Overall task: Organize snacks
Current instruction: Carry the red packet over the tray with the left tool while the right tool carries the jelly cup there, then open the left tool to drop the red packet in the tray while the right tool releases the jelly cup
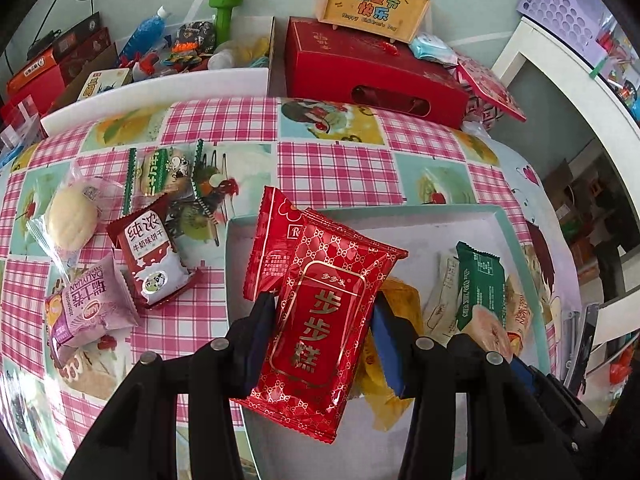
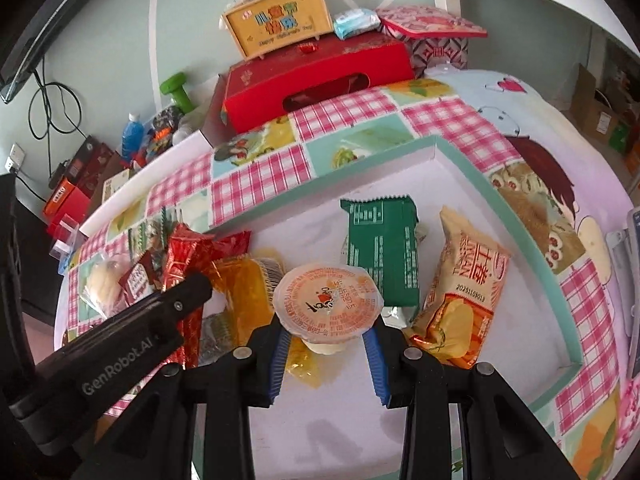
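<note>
My left gripper (image 1: 324,312) is shut on a red patterned cake packet (image 1: 324,320), held above the left side of the white tray with mint rim (image 1: 512,232). A second red packet (image 1: 272,236) lies behind it at the tray's edge. My right gripper (image 2: 328,340) is shut on a jelly cup with an orange printed lid (image 2: 328,300), just above the tray floor (image 2: 460,184). In the tray lie a green packet (image 2: 384,256), an orange-cream packet (image 2: 464,292) and a yellow packet (image 2: 244,292). The left gripper's arm (image 2: 132,332) shows in the right wrist view.
Loose snacks lie on the checked tablecloth left of the tray: a round bun (image 1: 72,220), a dark red milk biscuit packet (image 1: 152,252), a pink packet (image 1: 92,304) and a green-edged packet (image 1: 164,172). A red gift box (image 1: 372,76) and a yellow case (image 1: 372,0) stand behind.
</note>
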